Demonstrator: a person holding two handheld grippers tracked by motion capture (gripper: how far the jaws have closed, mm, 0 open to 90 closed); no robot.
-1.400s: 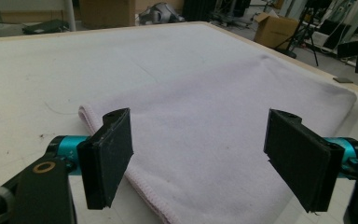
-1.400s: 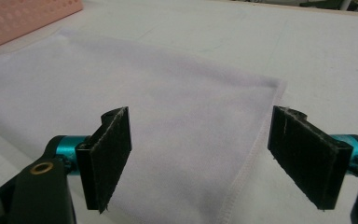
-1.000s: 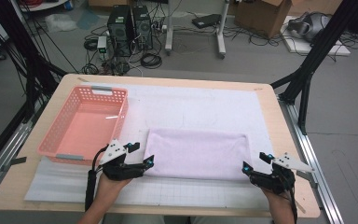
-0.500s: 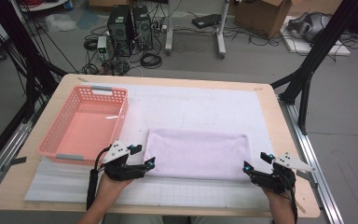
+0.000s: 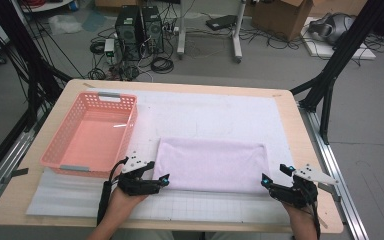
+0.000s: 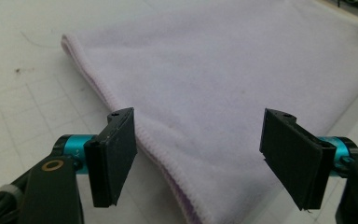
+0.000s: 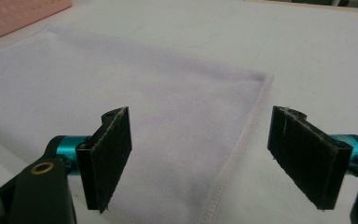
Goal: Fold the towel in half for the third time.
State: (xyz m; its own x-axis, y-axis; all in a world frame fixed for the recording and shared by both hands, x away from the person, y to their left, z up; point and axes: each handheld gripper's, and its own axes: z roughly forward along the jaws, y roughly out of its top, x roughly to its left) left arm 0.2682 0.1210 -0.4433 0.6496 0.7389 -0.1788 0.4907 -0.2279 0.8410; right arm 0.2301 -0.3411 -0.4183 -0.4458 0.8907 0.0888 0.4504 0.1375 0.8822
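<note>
The folded lilac towel lies flat on the surface beside the pink basket. The left tool and right tool stand wide at its near corners, gripping nothing. Closing too shallow could catch only the top layer, spoiling the fold.

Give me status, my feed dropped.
Left gripper open, right gripper open, each at a near corner of the folded towel. Towel flat, ungripped. Pink basket clear alongside.
</note>
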